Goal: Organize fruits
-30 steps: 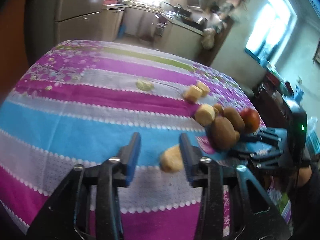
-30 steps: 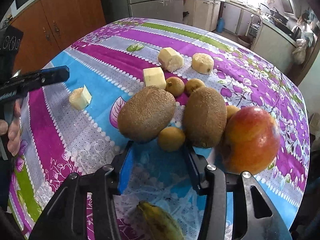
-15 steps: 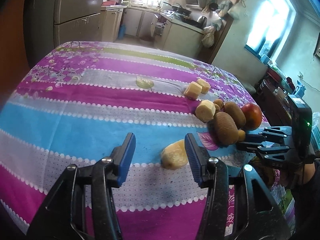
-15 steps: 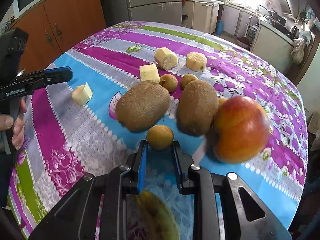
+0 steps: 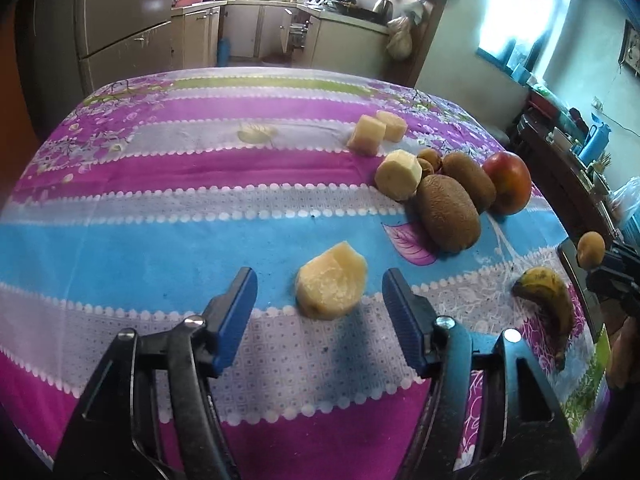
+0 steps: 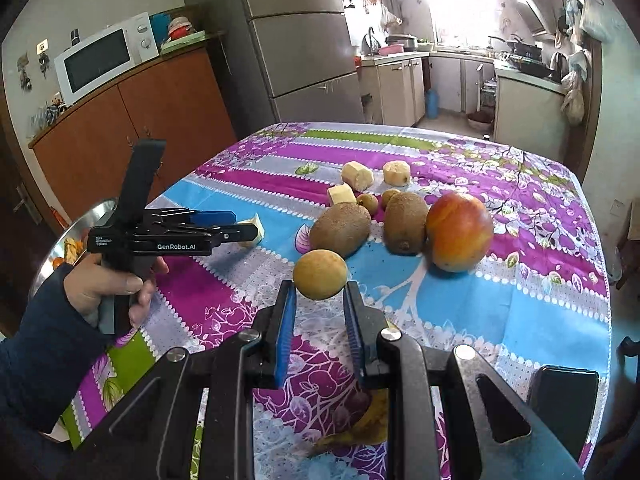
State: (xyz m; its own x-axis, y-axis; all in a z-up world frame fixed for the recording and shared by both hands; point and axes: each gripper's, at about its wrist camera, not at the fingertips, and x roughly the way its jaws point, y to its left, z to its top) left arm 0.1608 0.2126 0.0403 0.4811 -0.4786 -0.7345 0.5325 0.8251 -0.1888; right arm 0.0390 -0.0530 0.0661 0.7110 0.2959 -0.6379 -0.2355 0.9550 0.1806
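Pinching a small round tan fruit (image 6: 320, 274) between its blue pads, the right gripper (image 6: 319, 312) is holding it lifted above the bench (image 6: 540, 304); the banana (image 6: 360, 424) beneath is mostly hiding behind the jaws in the right wrist view. From the left wrist view that banana (image 5: 550, 300) is showing whole near the bench's right edge, while the right gripper (image 5: 604, 270) is cut off by the frame there, only the fruit (image 5: 591, 249) at its tip reading clearly.

The left gripper (image 5: 316, 294) is standing spread wide, jaws straddling a peeled pale-yellow chunk (image 5: 332, 286) that is lying on the blue stripe without touching either pad. In the right wrist view this gripper (image 6: 240, 229) is appearing side-on in a hand (image 6: 106, 284), and the chunk (image 6: 254, 230) is largely covered by its fingers.

Farther out, two kiwis (image 5: 448, 212) are lying side by side next to a red-orange apple (image 5: 507, 182), with more peeled chunks (image 5: 399, 174) and small brown fruits (image 5: 430, 158) behind them. Only the right wrist view is showing a steel bowl (image 6: 60, 240) off the bench's left edge, its contents hard to make out.
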